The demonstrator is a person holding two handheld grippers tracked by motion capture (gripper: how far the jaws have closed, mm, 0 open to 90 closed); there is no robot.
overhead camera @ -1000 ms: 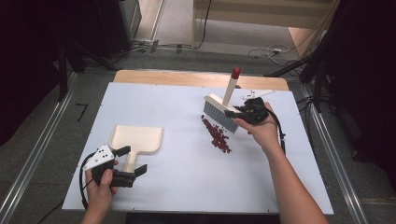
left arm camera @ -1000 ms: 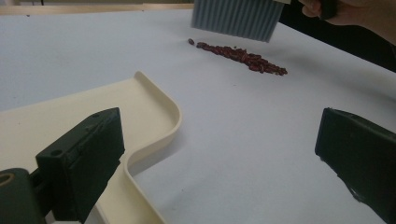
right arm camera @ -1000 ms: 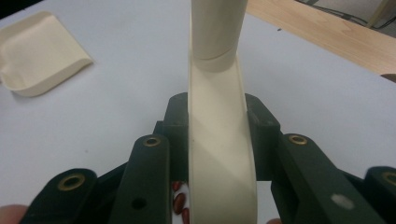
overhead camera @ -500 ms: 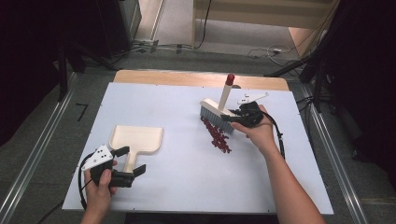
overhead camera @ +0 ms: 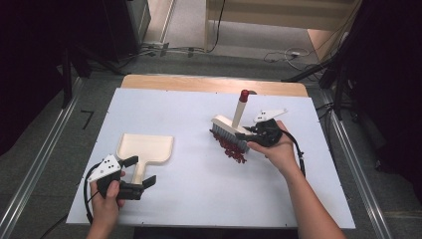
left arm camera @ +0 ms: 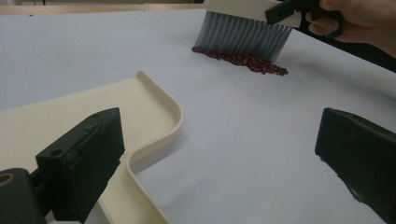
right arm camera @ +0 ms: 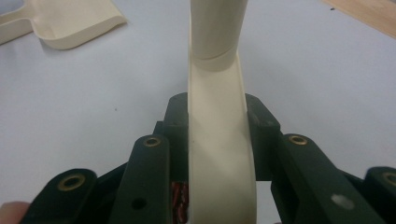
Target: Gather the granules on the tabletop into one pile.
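Note:
A cream brush point(overhead camera: 225, 124) with grey bristles and a red-tipped handle stands on the white board, its bristles against the far side of a small pile of red beans point(overhead camera: 233, 149). My right gripper point(overhead camera: 250, 135) is shut on the brush's back, which the right gripper view shows as the brush point(right arm camera: 217, 154) clamped between both jaws. A cream dustpan point(overhead camera: 147, 148) lies at the left, handle toward the person. My left gripper point(overhead camera: 141, 171) is open, its jaws on either side of that handle. In the left gripper view, the dustpan point(left arm camera: 93, 102) lies by the left jaw, and the left gripper point(left arm camera: 219, 140) faces the beans point(left arm camera: 243, 59).
The white board point(overhead camera: 199, 199) lies on a wooden table point(overhead camera: 199, 83) whose far edge shows behind it. Bare board separates the dustpan from the beans. Cables lie on the floor beyond, and metal rails run along both sides.
The right hand brought the brush down and slightly left, toward the person, so its bristles now rest at the bean pile. The left hand and the dustpan have not moved.

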